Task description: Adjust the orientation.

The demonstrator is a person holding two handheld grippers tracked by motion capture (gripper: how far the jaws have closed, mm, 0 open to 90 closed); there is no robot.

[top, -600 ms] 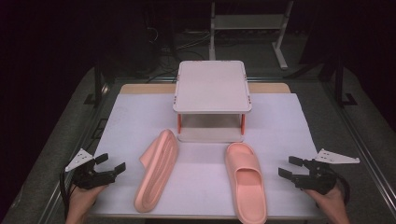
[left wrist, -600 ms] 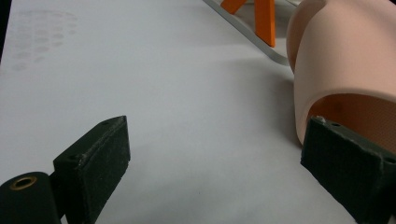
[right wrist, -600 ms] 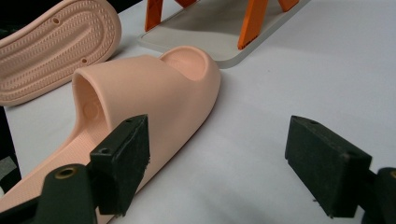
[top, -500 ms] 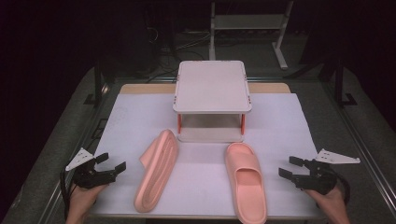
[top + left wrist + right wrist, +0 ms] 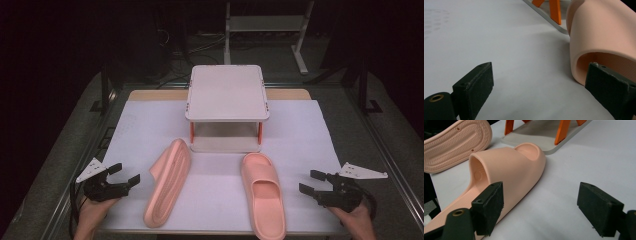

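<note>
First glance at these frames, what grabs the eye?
Two pink slippers on the white sheet: the left slipper tipped on its side showing its sole, the right slipper sole-down. Behind them stands a small two-tier rack with orange legs. The left gripper and right gripper flank them, jaws open.

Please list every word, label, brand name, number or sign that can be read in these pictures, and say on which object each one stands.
There is no readable text. The upright slipper has a faint raised mark inside its strap, too blurred to read. The slipper on its side shows only tread ridges, and the small shelf, the white sheet and both grippers carry no lettering.
</note>
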